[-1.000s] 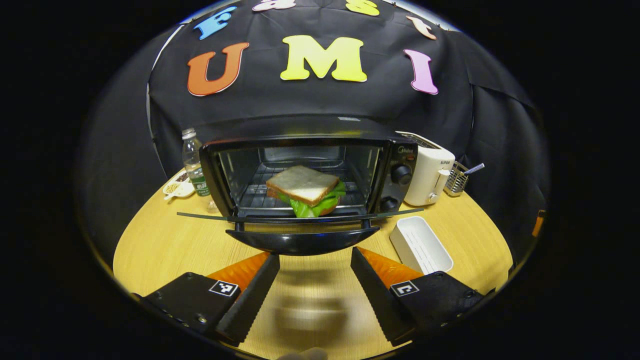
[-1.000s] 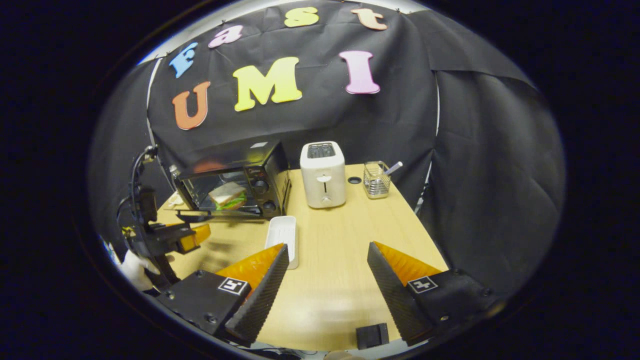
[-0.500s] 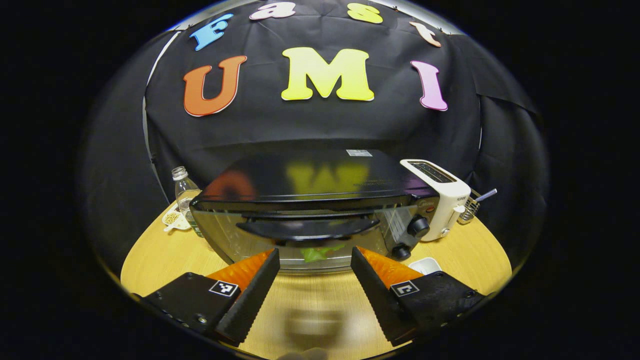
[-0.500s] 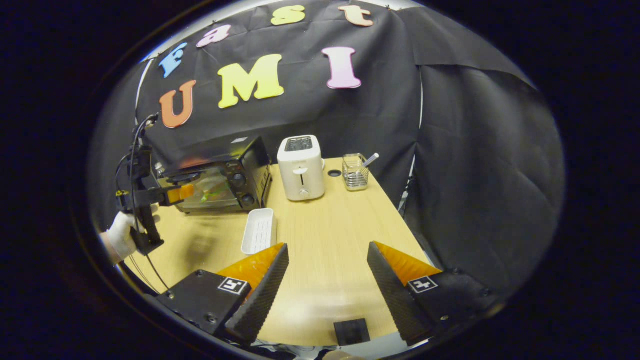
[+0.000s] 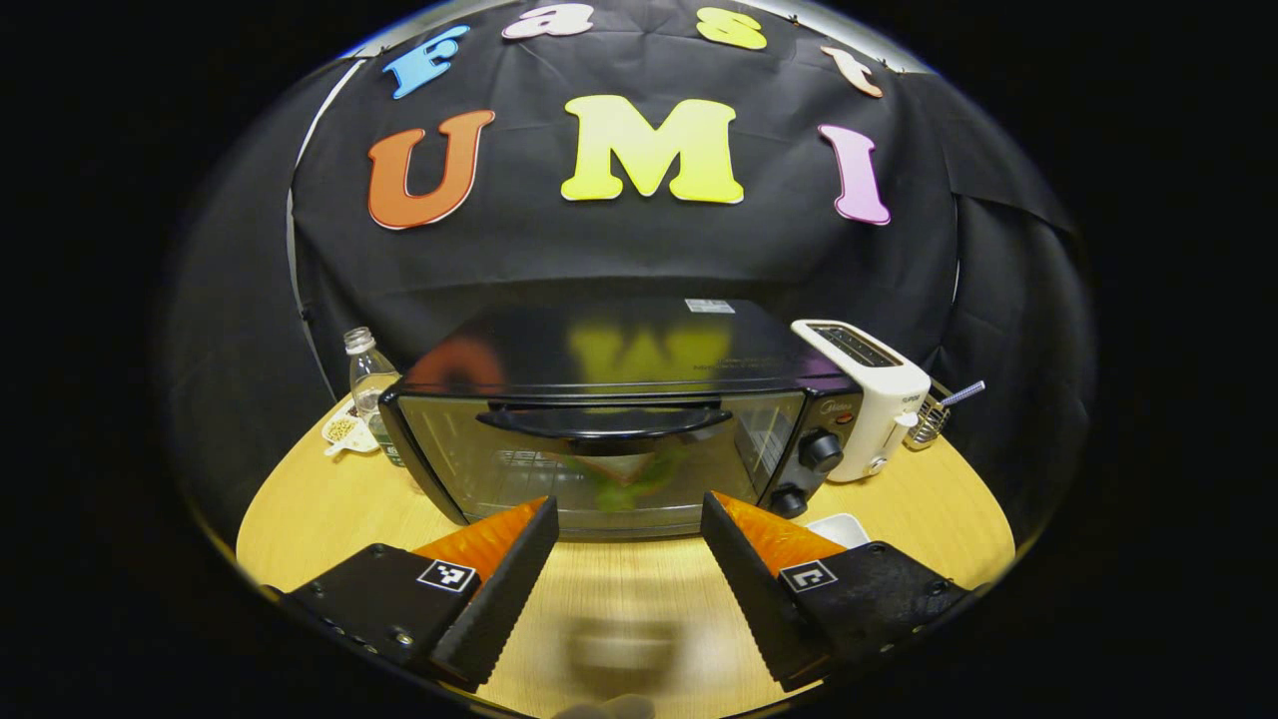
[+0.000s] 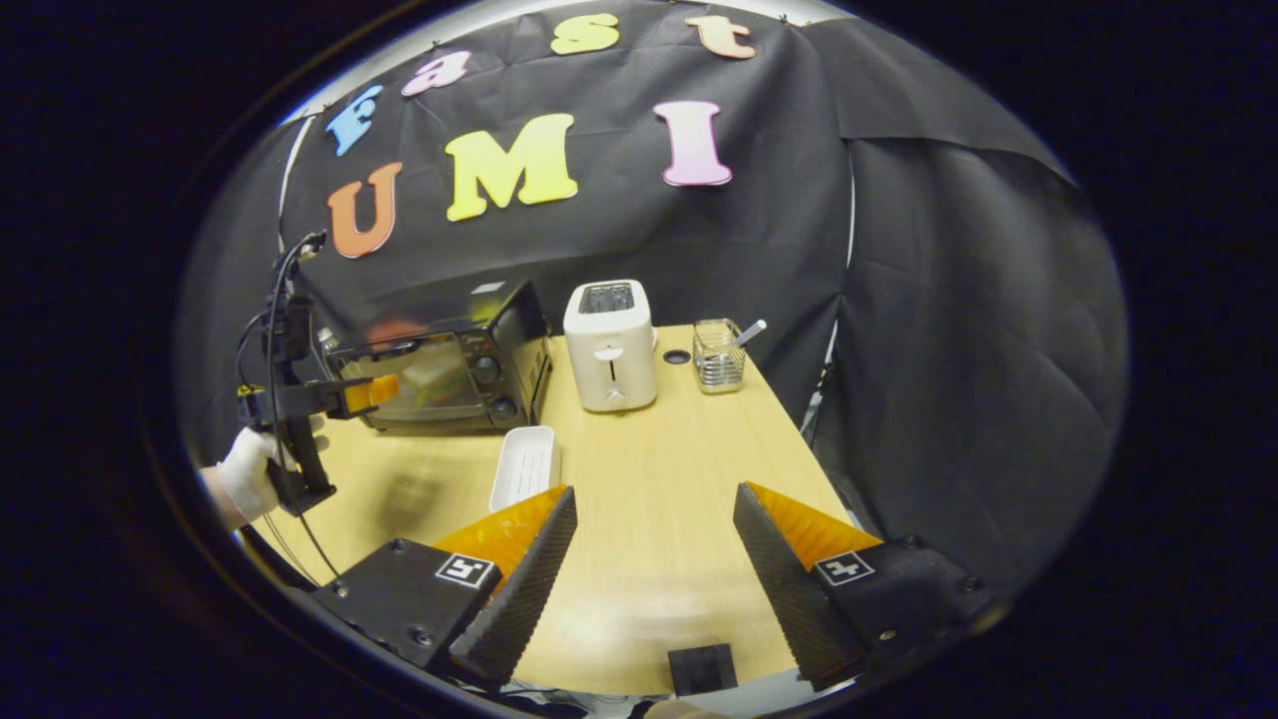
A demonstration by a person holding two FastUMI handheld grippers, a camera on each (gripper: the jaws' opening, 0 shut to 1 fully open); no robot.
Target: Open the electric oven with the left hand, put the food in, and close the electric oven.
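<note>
Table (image 5: 319, 499): left hand-held gripper (image 5: 627, 519) open, empty, facing oven (image 5: 599, 439).

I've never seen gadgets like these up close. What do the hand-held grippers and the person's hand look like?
Each hand-held gripper has two wedge-shaped fingers with ribbed inner faces on black blocks that carry small square black-and-white markers: left hand-held gripper, right hand-held gripper. In the right gripper view the left one shows as a black pistol-style handle with looping black cables, held in a white-gloved hand.

Toaster (image 5: 867, 394) right of the oven (image 5: 609, 419); bottle (image 5: 365, 377) left; tray (image 5: 837, 528) in front.
</note>
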